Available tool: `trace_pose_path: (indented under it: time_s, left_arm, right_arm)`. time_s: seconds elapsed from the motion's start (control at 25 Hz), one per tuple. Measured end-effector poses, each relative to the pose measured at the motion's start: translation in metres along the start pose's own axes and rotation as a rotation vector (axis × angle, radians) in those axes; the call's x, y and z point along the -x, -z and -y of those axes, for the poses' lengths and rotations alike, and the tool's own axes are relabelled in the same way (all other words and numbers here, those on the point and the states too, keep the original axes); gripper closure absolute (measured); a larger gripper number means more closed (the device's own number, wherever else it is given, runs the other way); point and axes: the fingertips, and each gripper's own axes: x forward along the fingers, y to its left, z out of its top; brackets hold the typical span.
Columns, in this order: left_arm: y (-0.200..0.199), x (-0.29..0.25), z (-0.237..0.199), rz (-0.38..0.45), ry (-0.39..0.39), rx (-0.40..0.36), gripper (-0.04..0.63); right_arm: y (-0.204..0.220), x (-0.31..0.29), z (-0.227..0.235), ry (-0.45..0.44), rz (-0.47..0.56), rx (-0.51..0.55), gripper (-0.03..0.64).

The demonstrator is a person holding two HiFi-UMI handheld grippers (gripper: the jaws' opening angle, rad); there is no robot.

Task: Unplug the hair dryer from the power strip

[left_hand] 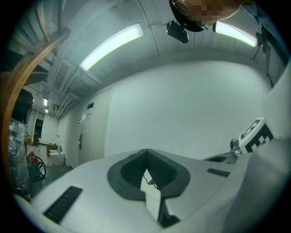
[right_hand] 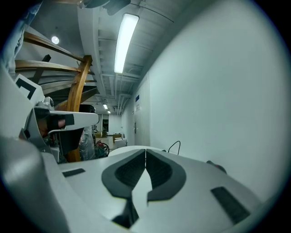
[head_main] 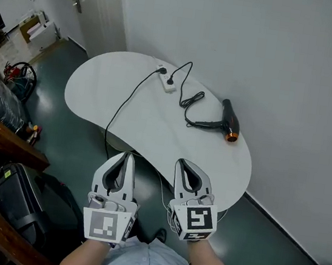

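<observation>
The hair dryer [head_main: 229, 120] lies on the white table [head_main: 98, 89], near its right edge, the one along the wall, with the nozzle toward the near side. Its black cord [head_main: 186, 95] runs in loops across the top to the power strip [head_main: 166, 80], which sits close to the far edge. The plug [head_main: 172, 81] looks seated in the strip, so I judge that the task is not begun: nothing is gripped, and the whole pull is left to do.

Both grippers are held side by side above the near edge of the table, well apart from the strip and the dryer. They point about level toward the far edge. The left gripper [head_main: 127, 156] has its jaws together with nothing between them. The right gripper [head_main: 184, 163] is the same, jaws together and empty.
</observation>
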Motion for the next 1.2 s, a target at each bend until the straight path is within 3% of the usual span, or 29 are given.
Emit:
trace_pose_path:
  time_s: [0.36,0.52,0.64,0.84,1.04,1.2]
  left_arm:
    - [-0.004,-0.079,-0.062,0.043,0.085,0.014,0.597]
    - [-0.005,-0.102,-0.084,0.061,0.120,0.059,0.597]
    - [-0.002,-0.116,-0.098,0.072,0.161,0.033,0.597]
    - [0.002,-0.131,-0.111,0.055,0.188,0.151,0.597]
    - [0.014,-0.144,-0.116,0.029,0.221,0.138,0.597]
    - [0.027,-0.158,-0.119,0.012,0.244,0.068,0.597]
  right_arm:
    - [-0.033,-0.091,0.008,0.079,0.018,0.023,0.615]
    - [-0.044,-0.120,0.005,0.118,0.031,0.036,0.615]
    - [-0.051,-0.138,0.002,0.147,0.037,0.045,0.615]
    - [-0.052,-0.154,0.000,0.195,0.032,0.042,0.615]
    - [-0.043,-0.166,0.005,0.227,0.007,0.026,0.615]
    - [-0.038,-0.177,0.015,0.241,0.000,0.014,0.615]
